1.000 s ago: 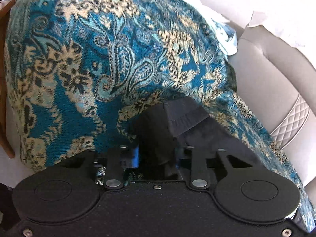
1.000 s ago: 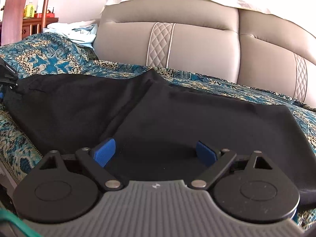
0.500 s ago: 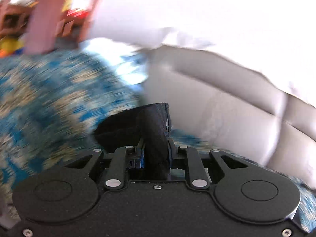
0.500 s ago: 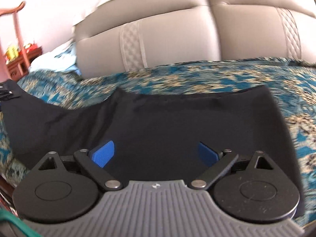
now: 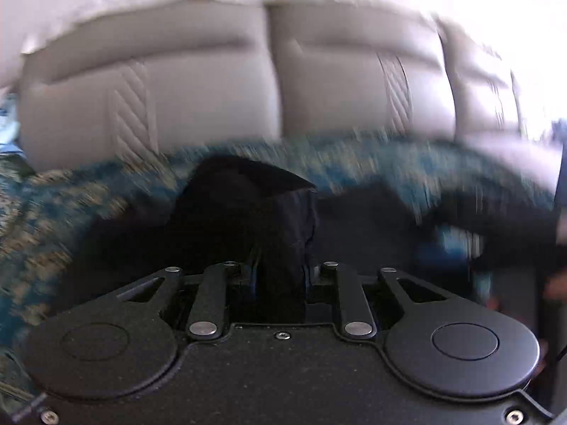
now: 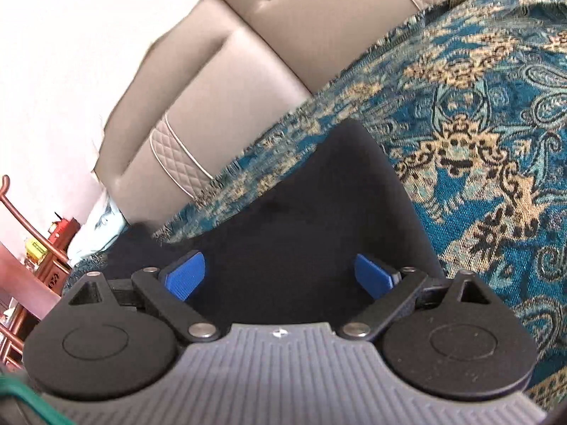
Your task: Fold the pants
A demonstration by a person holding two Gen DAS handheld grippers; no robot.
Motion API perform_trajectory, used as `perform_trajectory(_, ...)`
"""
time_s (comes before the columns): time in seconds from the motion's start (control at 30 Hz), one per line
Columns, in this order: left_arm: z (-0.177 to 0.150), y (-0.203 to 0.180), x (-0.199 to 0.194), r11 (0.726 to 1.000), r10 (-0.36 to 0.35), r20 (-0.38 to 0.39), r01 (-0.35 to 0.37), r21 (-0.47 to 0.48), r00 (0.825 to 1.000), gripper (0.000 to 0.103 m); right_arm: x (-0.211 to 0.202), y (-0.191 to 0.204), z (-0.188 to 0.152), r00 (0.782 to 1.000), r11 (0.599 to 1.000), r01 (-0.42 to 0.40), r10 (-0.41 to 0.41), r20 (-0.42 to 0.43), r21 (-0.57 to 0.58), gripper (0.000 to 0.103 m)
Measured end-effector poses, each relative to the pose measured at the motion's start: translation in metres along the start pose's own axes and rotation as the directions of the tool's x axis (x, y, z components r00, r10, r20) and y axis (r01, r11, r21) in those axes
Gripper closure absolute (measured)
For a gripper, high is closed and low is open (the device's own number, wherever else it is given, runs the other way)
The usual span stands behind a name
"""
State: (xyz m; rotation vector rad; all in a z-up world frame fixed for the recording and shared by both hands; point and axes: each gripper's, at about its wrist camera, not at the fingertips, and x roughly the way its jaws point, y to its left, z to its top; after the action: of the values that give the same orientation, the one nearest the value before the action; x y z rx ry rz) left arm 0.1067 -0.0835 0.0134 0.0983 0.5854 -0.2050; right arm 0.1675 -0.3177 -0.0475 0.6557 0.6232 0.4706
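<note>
In the blurred left wrist view, the left hand-held gripper point(image 5: 280, 272) was clenched on a bunched fold of the black pants point(image 5: 248, 212), lifted above the patterned teal bedspread point(image 5: 46, 219) with the padded beige headboard point(image 5: 198, 99) behind.

In the right wrist view, the right hand-held gripper point(image 6: 280, 276) hung released, its blue pads point(image 6: 186, 279) spread wide over the pants point(image 6: 319, 205), which lay flat on the bedspread point(image 6: 496, 141) near the headboard point(image 6: 226, 99) edge of the bed.
</note>
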Motion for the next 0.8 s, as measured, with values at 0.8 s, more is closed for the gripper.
perform_trajectory(0.8, -0.032, 0.073, -0.07, 0.985, 0.152, 0.014, -0.15, -0.085, 0.988, 0.082, -0.046, 0.066, -0.072, 0.962, 0.932, 0.216, -0.151, 0.228, -0.292, 0.009)
